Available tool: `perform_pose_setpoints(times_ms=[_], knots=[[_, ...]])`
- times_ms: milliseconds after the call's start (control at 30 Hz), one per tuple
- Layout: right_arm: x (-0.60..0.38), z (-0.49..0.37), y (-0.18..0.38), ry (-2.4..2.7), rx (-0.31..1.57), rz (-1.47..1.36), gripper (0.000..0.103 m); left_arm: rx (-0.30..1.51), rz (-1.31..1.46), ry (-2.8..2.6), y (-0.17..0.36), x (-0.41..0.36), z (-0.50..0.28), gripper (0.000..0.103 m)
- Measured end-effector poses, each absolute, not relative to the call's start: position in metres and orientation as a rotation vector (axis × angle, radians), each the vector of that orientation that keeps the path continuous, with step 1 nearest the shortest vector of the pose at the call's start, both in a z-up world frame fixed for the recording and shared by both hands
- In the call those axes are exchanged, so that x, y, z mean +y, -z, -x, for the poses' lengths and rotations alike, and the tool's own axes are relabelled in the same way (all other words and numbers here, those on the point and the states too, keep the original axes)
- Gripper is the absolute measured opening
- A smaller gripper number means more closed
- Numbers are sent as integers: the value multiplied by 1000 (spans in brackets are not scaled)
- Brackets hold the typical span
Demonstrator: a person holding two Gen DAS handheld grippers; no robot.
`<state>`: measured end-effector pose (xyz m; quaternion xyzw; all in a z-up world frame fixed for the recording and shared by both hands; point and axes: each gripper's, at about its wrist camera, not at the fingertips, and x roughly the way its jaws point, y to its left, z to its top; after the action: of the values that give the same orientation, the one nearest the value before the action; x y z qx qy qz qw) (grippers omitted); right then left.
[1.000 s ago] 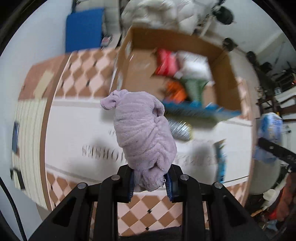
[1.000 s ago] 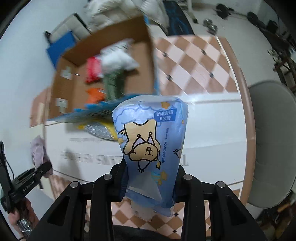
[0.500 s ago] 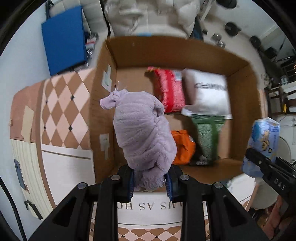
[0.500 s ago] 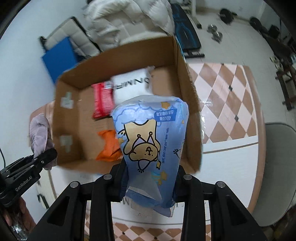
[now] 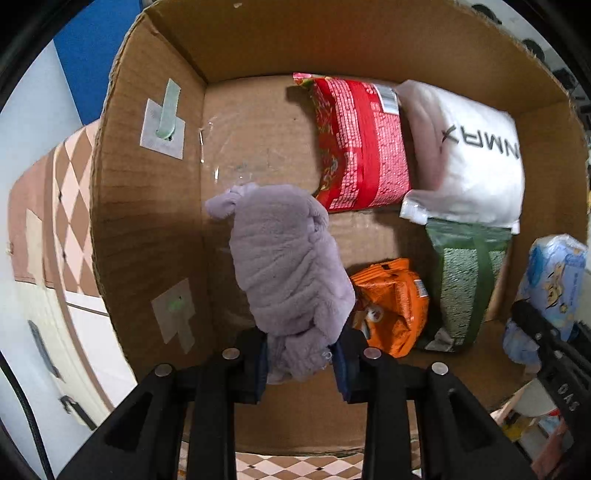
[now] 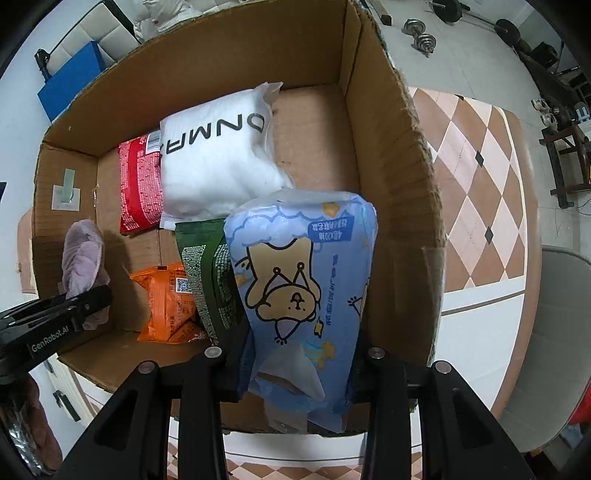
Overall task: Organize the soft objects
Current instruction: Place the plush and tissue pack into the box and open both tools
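Observation:
My left gripper (image 5: 300, 363) is shut on a lilac plush cloth (image 5: 288, 266) and holds it over the left part of an open cardboard box (image 5: 147, 206). My right gripper (image 6: 299, 369) is shut on a blue tissue pack with a cartoon bear (image 6: 303, 280) and holds it over the box's right part (image 6: 399, 206). The plush (image 6: 83, 258) and left gripper (image 6: 55, 325) show at the left of the right wrist view. The tissue pack (image 5: 554, 280) shows at the right of the left wrist view.
In the box lie a red packet (image 5: 358, 140), a white pillow pack (image 5: 469, 155), a green bag (image 5: 465, 280) and an orange packet (image 5: 391, 302). A checkered table (image 6: 480, 177), a grey chair (image 6: 554, 350) and dumbbells (image 6: 417, 33) are beside it.
Both grippers have moved forward and down toward the box with their loads; the box now fills both views. Both grips are unchanged.

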<state>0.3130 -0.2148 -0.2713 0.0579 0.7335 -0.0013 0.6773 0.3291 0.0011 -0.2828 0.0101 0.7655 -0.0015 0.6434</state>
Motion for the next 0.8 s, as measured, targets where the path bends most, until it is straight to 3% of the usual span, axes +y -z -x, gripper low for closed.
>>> perform_pose_setpoints(times_ms=[133,367,500,633,700,800], knots=[[-214,-316,271,0,1657,-128,45,1756,-30,7,277,-1,-326,29],[-213,-317,261,-17,1663,-128,63,1739,12,9,249,-3,-320,45],[-211,-316,251,-20,1645,-121,64,1704,31,8,228,-1,-314,58],[-209,-310,234,-29,1625,-101,65,1670,50,16,204,-1,-306,60],[-208,-307,225,-34,1609,-86,69,1641,51,9,199,-1,-310,87],[-204,-300,209,-49,1576,-60,75,1585,41,-12,186,-2,-304,93]])
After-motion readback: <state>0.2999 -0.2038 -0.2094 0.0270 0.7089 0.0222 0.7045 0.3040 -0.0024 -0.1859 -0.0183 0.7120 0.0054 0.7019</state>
